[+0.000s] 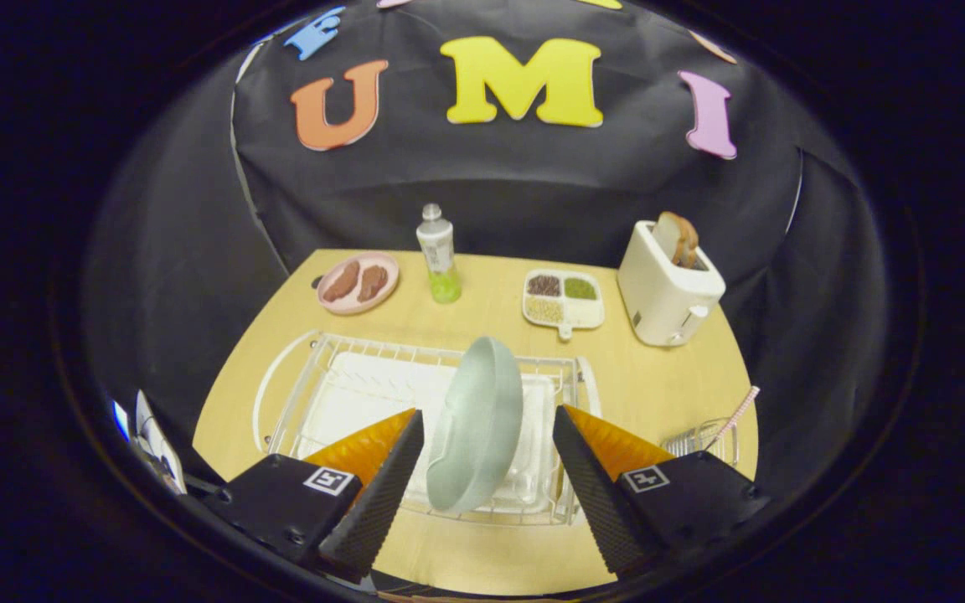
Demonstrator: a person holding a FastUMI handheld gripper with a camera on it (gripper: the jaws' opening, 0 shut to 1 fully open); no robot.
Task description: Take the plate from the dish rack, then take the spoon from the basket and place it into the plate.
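While my fingers stand spread, pinching nothing, the pale green plate stands on edge between them in the white wire dish rack on the wooden bench; black cloth walls the booth.

table | on it: dish rack, basket, toaster, bottle

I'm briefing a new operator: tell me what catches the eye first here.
A pale green plate stands on edge in the white wire dish rack, right between the open tool's fingers. Beyond the rack, a white toaster holding a bread slice stands at the table's far right corner.
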